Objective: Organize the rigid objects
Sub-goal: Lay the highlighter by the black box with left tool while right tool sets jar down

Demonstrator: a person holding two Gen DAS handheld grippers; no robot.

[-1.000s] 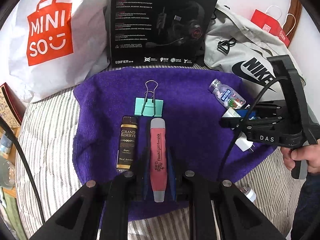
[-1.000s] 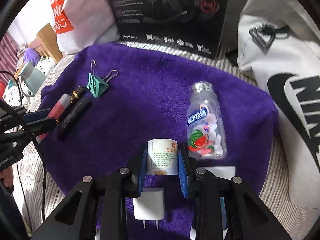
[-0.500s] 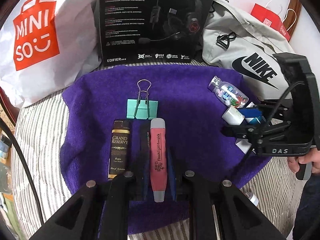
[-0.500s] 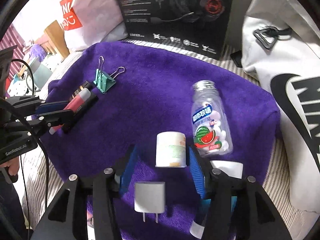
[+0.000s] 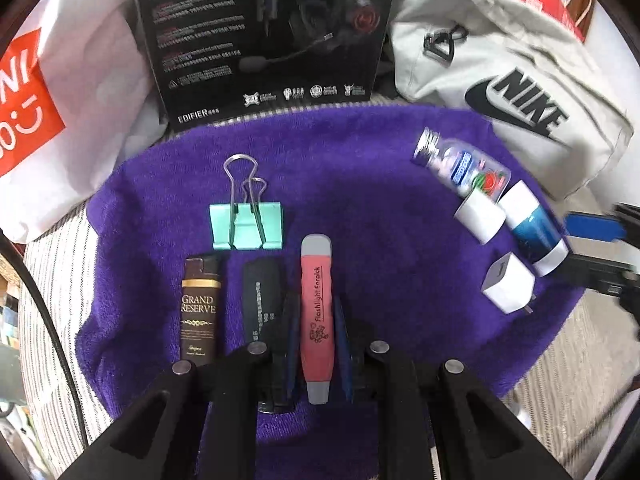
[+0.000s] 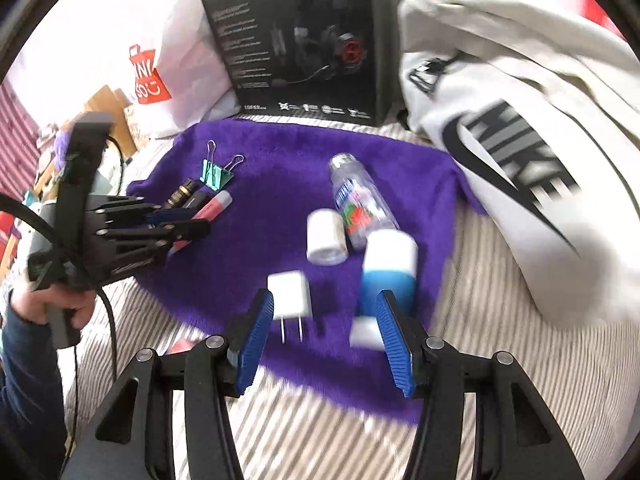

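The left gripper [image 5: 316, 344] sits low over the purple towel [image 5: 360, 184], its fingers lying along both sides of the red flashlight [image 5: 317, 316]; a sliver of towel shows on each side, so I cannot tell whether they pinch it. The flashlight lies in a row with a black stick [image 5: 262, 300] and a brown lighter [image 5: 199, 308], just below a green binder clip [image 5: 246, 226]. The right gripper [image 6: 324, 334] hangs above the towel's near edge, fingers spread wide and empty. Just ahead of it lie a white charger plug [image 6: 290, 296], a blue-and-white tube [image 6: 386, 276], a small white jar [image 6: 325, 237] and a clear candy bottle [image 6: 360, 204], close together. The towel covers a striped bed [image 6: 480, 280]. A hand [image 6: 48, 304] grips the left gripper's handle.
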